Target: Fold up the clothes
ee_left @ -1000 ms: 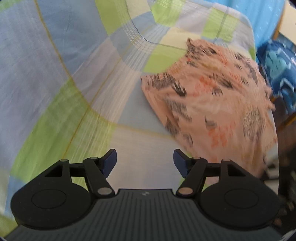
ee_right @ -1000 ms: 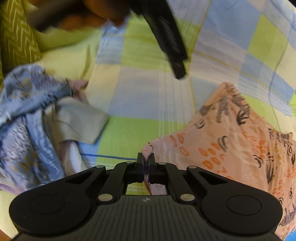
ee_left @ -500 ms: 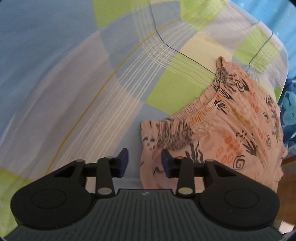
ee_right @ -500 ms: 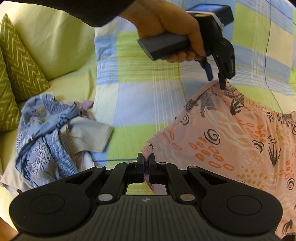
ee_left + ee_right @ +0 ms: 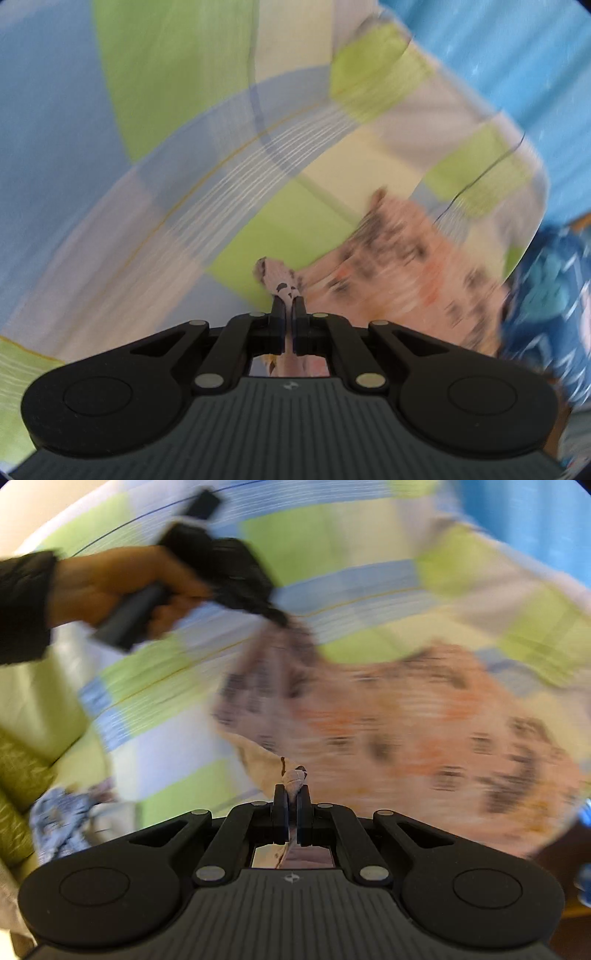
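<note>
A peach garment with black and orange prints (image 5: pixel 424 731) hangs stretched above a checked bedsheet (image 5: pixel 332 531), blurred by motion. My left gripper (image 5: pixel 289 306) is shut on one corner of the peach garment (image 5: pixel 406 266), and a tuft of cloth sticks out past its tips. In the right wrist view that same left gripper (image 5: pixel 273 614) shows at upper left, held by a hand (image 5: pixel 110 587), pinching the cloth's far corner. My right gripper (image 5: pixel 291 794) is shut on a near corner, with a small knot of fabric between its fingers.
The blue, green and cream checked bedsheet (image 5: pixel 147 166) fills both views. A heap of blue patterned clothes (image 5: pixel 62 823) lies at lower left beside green cushions (image 5: pixel 18 782). A blue patterned object (image 5: pixel 554 295) sits off the bed's right edge.
My left gripper, open half a second ago beside the garment's corner, has shut on it and lifted. Both grippers now swing the garment fast; the views are blurred.
</note>
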The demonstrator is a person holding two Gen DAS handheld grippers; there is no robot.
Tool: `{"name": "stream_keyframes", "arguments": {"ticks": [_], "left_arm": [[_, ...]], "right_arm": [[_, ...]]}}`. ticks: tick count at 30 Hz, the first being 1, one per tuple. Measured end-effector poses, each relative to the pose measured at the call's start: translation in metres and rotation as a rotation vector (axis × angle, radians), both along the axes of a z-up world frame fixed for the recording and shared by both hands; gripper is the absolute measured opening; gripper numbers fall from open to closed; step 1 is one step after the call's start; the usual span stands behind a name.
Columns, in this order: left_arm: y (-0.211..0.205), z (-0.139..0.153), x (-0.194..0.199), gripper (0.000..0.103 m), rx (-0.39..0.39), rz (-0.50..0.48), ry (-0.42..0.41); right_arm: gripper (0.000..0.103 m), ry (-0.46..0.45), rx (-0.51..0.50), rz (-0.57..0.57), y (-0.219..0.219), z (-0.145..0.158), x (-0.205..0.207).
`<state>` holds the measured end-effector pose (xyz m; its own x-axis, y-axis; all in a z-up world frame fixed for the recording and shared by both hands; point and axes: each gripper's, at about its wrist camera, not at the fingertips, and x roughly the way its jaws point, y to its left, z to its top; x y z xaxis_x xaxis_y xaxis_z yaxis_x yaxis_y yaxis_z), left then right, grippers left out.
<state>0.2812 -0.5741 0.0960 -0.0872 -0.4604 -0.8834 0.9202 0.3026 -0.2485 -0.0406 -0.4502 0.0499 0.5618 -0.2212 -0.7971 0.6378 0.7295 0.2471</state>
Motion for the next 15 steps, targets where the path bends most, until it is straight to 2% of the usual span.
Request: {"name": "stream_keyframes", "arguments": {"ticks": [3,8,15], "left_arm": [[-0.029,0.006,-0.029,0.001,-0.013,0.046,0.016],[-0.081,-0.005,-0.067,0.001,0.028,0.105,0.021],[-0.143,-0.033,-0.114,0.001,0.071,0.095,0.001]], "right_arm": [[0.002,0.029,-0.005,-0.088,-0.042,-0.003,-0.044],[0.002,0.072,0.001,-0.203,-0.105,-0.017,-0.111],[0.002,0.106,0.005,-0.222,-0.186,-0.046,-0.155]]}}
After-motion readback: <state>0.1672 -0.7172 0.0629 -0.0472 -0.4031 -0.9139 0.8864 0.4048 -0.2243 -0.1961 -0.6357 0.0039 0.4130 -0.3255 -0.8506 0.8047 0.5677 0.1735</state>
